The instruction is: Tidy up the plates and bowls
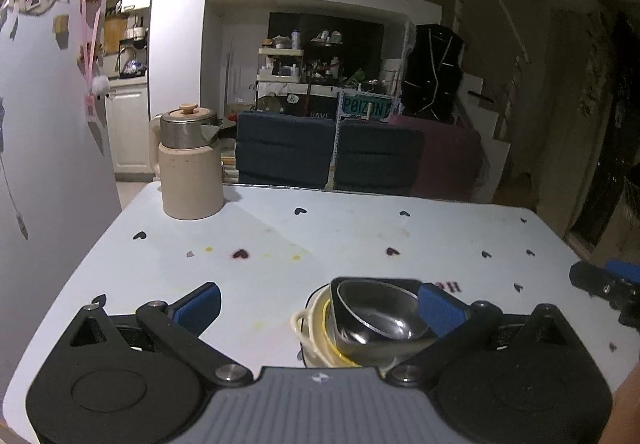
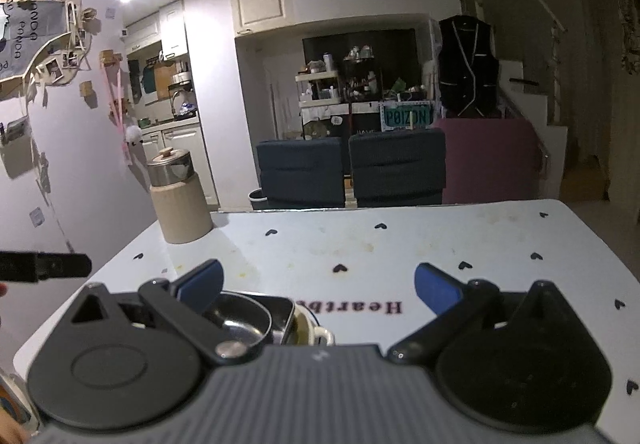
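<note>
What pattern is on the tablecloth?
Pale tablecloth with small dark hearts, clearest in the right wrist view.

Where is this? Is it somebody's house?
Most likely a home, a dining spot beside a small kitchen. A heart-patterned table holds a beige kettle and stacked bowls; kitchen cabinets sit back left, and padded chairs stand past the table.

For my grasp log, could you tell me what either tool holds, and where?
Nothing is held: left tool and right tool are both open above the stacked bowls.
</note>
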Demonstrator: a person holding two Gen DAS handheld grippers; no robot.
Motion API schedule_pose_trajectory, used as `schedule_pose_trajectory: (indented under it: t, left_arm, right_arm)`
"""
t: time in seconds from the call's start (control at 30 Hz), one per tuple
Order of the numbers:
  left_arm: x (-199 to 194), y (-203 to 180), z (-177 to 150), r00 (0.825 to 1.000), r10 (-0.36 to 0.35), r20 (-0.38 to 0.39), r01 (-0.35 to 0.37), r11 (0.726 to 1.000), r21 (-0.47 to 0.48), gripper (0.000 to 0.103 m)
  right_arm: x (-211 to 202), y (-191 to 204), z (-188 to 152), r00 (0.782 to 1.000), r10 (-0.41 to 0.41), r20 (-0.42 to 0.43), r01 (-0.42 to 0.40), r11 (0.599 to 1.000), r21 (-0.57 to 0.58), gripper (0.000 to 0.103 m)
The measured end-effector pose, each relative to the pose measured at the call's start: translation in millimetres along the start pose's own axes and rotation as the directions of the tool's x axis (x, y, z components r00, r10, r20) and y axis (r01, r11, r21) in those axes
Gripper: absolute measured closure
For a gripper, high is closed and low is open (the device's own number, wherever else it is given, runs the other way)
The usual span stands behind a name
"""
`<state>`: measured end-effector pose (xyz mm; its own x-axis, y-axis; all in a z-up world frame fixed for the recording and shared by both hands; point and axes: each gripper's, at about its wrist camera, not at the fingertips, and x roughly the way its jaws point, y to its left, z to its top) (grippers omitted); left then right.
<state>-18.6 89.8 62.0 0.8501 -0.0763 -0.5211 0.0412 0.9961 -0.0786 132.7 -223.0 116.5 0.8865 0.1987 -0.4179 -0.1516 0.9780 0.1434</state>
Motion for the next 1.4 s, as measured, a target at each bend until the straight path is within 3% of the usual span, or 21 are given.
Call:
schedule_pose_trajectory:
  t: [0.13, 0.43, 0.8, 1.4]
  left_arm:
    - [-9.2, -5.1, -10.7, 1.0, -0.004, 0.005, 0.003, 1.0, 0.026, 0.0]
    - [-23.0, -14.6, -32.9, 1.0, 0.017, 0.011, -0.018, 0.997, 0.078, 0.0]
    - [-32.7, -16.2, -59.3, 1.0, 0.022, -0.019, -0.021, 0.996, 0.081, 0.0]
    - [-43.3, -7.3, -80.8, 0.999, 0.027, -0.038, -0.026, 0.999, 0.032, 0.0]
  right_arm:
    - [-12.1, 2.8, -12.1, 1.0, -0.008, 0.025, 0.008, 1.0, -0.008, 0.0]
    - [-20.5, 7.6, -32.0, 1.0, -0.021, -0.008, 0.021, 0.998, -0.055, 0.0]
    - [-29.6, 8.2, -47.1, 0.998, -0.022, -0.064, 0.017, 0.997, -0.078, 0.0]
    - [-40.0, 1.5, -59.7, 0.997, -0.04, -0.059, 0.034, 0.995, -0.097, 0.0]
